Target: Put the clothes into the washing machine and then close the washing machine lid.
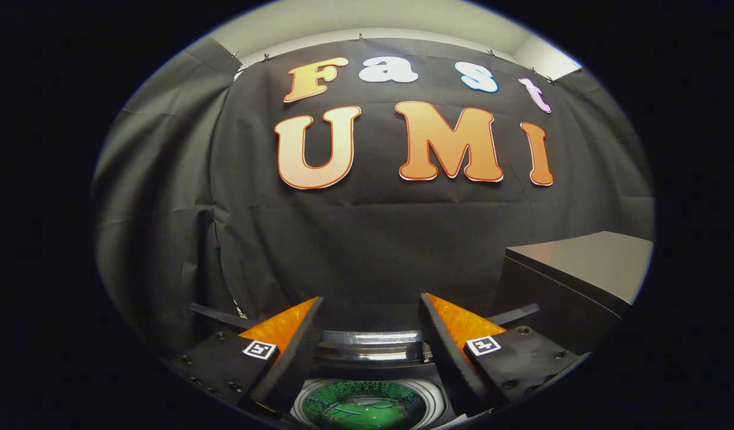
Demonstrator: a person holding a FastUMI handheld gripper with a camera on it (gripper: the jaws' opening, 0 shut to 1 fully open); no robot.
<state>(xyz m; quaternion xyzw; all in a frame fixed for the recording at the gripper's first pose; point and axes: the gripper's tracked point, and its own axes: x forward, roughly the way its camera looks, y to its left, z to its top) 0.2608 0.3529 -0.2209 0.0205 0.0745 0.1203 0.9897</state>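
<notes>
My gripper (371,304) is open, its two fingers spread wide with nothing between them. Below and between the fingers lies the round mouth of the washing machine (429,399), seen from above. Green cloth (362,407) lies inside the drum. A shiny curved part of the machine, probably the raised lid (369,346), stands just beyond the drum opening, between the fingers.
A dark box-like unit (582,275) with a flat grey top stands to the right of the fingers, higher than the machine. The booth's black cloth wall (367,239) hangs straight ahead, beyond the machine.
</notes>
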